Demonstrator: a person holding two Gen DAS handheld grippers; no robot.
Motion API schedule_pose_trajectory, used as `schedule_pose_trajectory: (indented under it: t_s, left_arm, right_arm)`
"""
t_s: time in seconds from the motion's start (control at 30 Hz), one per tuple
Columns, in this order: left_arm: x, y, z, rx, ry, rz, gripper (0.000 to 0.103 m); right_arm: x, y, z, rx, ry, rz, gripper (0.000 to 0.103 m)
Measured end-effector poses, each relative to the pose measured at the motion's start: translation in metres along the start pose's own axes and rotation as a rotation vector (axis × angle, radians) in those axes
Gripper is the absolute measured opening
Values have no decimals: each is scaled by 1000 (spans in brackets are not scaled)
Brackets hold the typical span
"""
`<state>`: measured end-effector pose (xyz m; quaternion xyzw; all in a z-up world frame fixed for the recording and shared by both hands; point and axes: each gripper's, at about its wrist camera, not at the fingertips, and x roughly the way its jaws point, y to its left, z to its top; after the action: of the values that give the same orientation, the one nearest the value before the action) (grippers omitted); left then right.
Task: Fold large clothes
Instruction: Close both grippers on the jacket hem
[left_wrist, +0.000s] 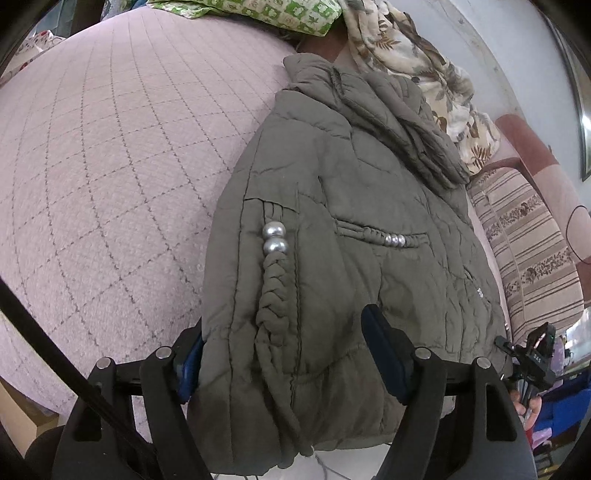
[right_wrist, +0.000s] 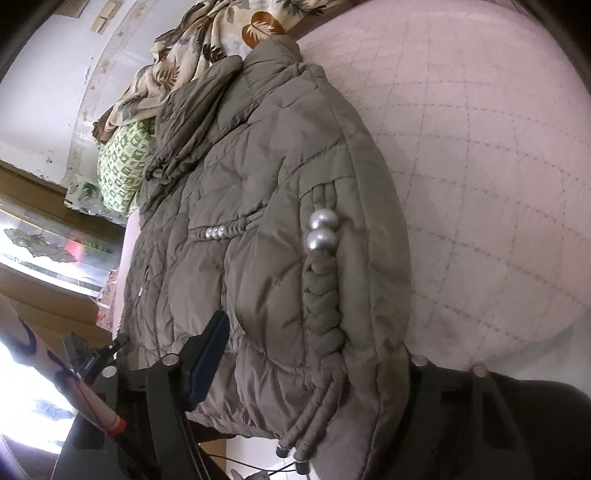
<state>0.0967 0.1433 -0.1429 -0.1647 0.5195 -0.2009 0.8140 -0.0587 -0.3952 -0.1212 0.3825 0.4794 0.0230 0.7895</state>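
An olive-grey padded jacket (left_wrist: 332, 236) with silver beads and a braided cord lies folded lengthwise on a pink quilted bed (left_wrist: 110, 155), its hem at the bed's near edge. It also shows in the right wrist view (right_wrist: 266, 229). My left gripper (left_wrist: 291, 354) is wide open, its jaws on either side of the hem, the left finger partly hidden behind the fabric. My right gripper (right_wrist: 306, 365) is wide open around the same hem, its left finger (right_wrist: 207, 354) on the jacket and its right one hidden under the fabric.
Floral and green patterned cloths (left_wrist: 406, 48) are piled at the far end of the bed by the collar. A striped cushion (left_wrist: 528, 251) and a wall lie to the right. The pink bed surface (right_wrist: 480, 166) stretches beside the jacket. A tiled floor shows below the hem.
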Motion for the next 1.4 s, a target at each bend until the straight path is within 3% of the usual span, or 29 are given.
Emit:
schedule_pose_trajectory:
  t_s: [0.23, 0.53, 0.77, 1.0, 1.03, 1.1, 1.17, 1.27, 1.4]
  left_arm:
    - [-2, 5, -1, -50, -7, -42, 71]
    - [2, -3, -4, -29, -14, -39, 77]
    - [10, -33, -17, 133, 23, 68, 78]
    - [15, -38, -9, 14, 44, 72, 78]
    - [15, -39, -9, -4, 45, 92, 74]
    - [14, -39, -9, -35, 47, 166, 46]
    - [8, -39, -9, -52, 51, 173, 36]
    - [-5, -48, -10, -41, 24, 186, 31]
    - [-21, -69, -13, 12, -20, 219, 28]
  right_arm:
    - [-6, -15, -1, 92, -49, -30, 69]
    - [4, 13, -18, -69, -15, -134, 72]
    - [3, 6, -25, -37, -16, -60, 68]
    - [7, 7, -21, 15, -41, -35, 74]
    - [8, 10, -22, 6, -44, -50, 74]
    - [10, 16, -23, -18, -49, -85, 73]
    - [10, 21, -24, -51, -49, -131, 56]
    - [8, 19, -23, -46, -46, -95, 40]
    - [-2, 22, -24, -50, -70, -71, 32]
